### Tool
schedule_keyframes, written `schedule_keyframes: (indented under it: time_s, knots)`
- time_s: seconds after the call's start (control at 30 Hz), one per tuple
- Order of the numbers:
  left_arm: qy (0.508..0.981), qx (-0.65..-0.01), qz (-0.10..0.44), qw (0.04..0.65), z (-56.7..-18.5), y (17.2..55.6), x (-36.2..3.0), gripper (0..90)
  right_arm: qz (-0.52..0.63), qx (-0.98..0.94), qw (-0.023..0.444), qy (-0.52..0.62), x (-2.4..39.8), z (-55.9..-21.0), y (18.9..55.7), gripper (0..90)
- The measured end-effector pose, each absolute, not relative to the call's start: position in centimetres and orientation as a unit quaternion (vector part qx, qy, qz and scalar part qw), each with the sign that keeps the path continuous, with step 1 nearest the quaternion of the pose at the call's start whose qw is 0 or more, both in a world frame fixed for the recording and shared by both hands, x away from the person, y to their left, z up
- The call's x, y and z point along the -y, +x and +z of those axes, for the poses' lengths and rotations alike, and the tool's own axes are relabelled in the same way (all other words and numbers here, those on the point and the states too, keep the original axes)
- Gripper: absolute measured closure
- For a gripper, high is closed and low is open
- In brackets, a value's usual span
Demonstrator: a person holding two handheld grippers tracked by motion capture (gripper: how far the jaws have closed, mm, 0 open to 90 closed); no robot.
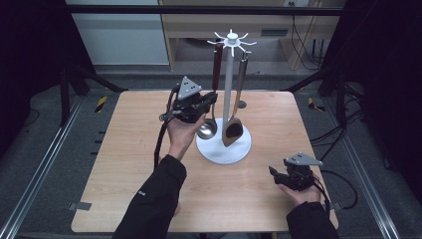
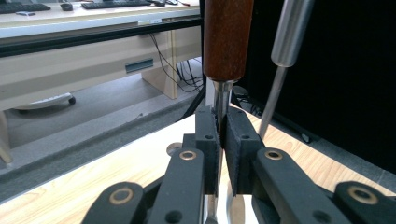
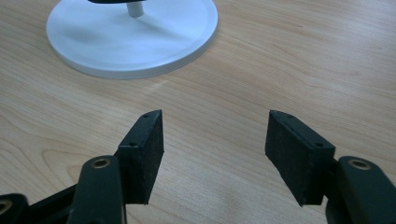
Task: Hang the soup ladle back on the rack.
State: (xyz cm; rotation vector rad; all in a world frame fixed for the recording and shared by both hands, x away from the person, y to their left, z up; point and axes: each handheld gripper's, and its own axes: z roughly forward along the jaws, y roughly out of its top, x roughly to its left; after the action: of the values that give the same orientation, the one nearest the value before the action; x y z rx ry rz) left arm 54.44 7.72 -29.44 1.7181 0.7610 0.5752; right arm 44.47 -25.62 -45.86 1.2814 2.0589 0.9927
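The left gripper (image 2: 219, 135) had its jaws clamped on the metal shank of a ladle (image 1: 213, 99), just below its dark wooden handle (image 2: 228, 37), while the ladle hung from the white rack (image 1: 230, 94) near the middle of the tabletop (image 1: 124, 164). The step in hand looked like taking the ladle off, or settling it onto, its hook. Taking it off would call for a short lift to clear the hook, then a pull away from the pole without knocking the wooden spatula (image 1: 234, 127) hanging just beside it. The right gripper (image 3: 215, 154) rested low on the tabletop near the rack's round base (image 3: 133, 46), jaws apart and empty. In the high view the hook itself was too small to make out, and the left gripper view cut off the ladle's bowl.
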Motion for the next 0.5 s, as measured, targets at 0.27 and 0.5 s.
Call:
schedule_keyframes:
  time_s: [0.27, 0.5]
  knots:
    - [0.727, -0.327, 0.243, 0.553, -29.43, 54.62, -7.46, 83.5, 0.365, -0.760, 0.255, 0.473, 25.64, -45.85, 44.50, 38.2]
    - [0.731, -0.328, 0.242, 0.548, -29.56, 54.54, -7.89, 74.8, 0.368, -0.758, 0.255, 0.474, 25.65, -45.79, 44.50, 38.4]
